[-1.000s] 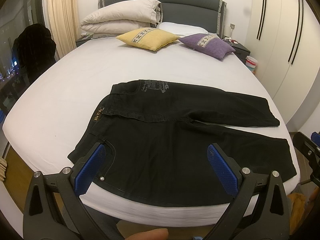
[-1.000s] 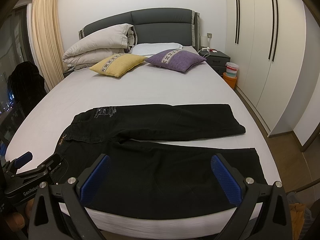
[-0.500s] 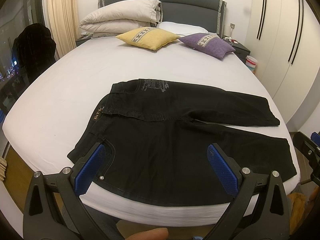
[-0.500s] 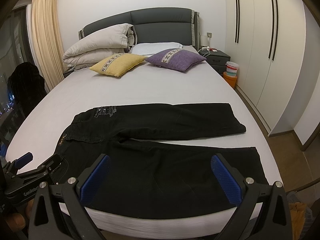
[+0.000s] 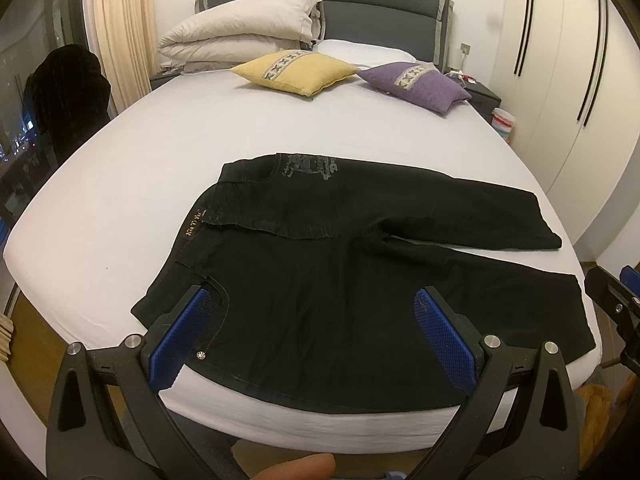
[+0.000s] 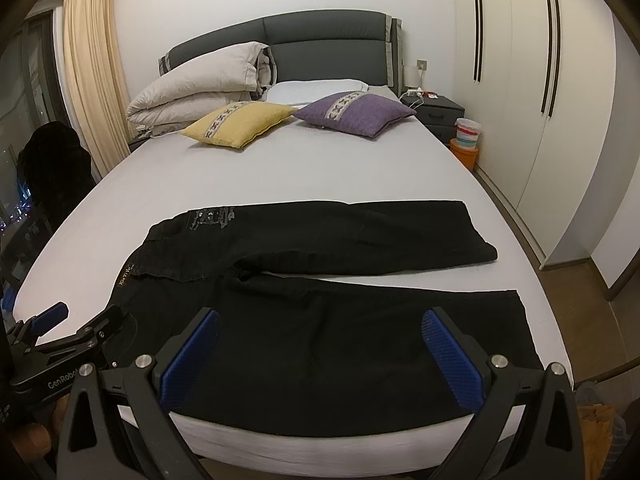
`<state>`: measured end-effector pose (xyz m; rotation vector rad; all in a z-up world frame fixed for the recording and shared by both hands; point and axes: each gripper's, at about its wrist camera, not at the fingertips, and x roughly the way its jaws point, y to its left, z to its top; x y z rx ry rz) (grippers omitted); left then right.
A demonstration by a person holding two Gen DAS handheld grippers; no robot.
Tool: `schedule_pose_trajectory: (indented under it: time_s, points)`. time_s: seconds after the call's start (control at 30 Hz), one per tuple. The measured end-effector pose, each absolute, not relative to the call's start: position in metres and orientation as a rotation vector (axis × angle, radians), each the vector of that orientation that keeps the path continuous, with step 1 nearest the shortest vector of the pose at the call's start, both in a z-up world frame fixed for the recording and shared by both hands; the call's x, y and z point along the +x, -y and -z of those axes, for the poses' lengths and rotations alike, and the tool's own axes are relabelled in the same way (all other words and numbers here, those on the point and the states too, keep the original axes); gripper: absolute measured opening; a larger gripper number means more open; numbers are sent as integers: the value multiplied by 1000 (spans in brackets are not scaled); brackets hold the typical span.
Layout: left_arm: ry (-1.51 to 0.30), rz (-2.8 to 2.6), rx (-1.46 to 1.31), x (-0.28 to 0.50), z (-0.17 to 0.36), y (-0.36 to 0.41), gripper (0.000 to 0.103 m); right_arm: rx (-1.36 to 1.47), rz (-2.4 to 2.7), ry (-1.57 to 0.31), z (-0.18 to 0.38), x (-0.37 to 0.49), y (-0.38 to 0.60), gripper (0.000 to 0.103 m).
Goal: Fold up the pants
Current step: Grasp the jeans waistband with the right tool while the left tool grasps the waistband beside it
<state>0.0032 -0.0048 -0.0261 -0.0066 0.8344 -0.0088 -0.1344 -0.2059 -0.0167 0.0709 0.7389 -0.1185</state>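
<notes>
Black pants (image 5: pixel 340 280) lie spread flat across the foot of a white-sheeted bed (image 5: pixel 140 168), waistband to the left, legs parted and reaching toward the right edge. The left hand-held gripper (image 5: pixel 316 338) and right hand-held gripper (image 6: pixel 320 354) hover above the near hem, blue pads wide apart, holding nothing. Farther up the bed rest a yellow cushion (image 5: pixel 296 72), a purple cushion (image 5: pixel 416 86) and a folded duvet (image 5: pixel 240 36) against the grey headboard (image 6: pixel 328 48).
</notes>
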Motion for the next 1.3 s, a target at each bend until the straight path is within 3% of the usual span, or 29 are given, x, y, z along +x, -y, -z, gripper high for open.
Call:
schedule_pose_trajectory:
  time_s: [0.47, 0.83, 1.1, 1.3]
  points:
    - [-810, 65, 132, 48, 47, 9, 103, 96, -94, -812, 31, -93, 230, 103]
    - [-888, 204, 337, 274, 76, -40, 103, -58, -415, -752, 17, 54, 297, 100]
    - [-1038, 346, 468, 410, 131, -67, 103, -119, -595, -861, 66, 158, 306, 99]
    - [-1164, 538, 466, 460, 159, -76, 103, -194, -714, -942, 108, 200, 284, 88]
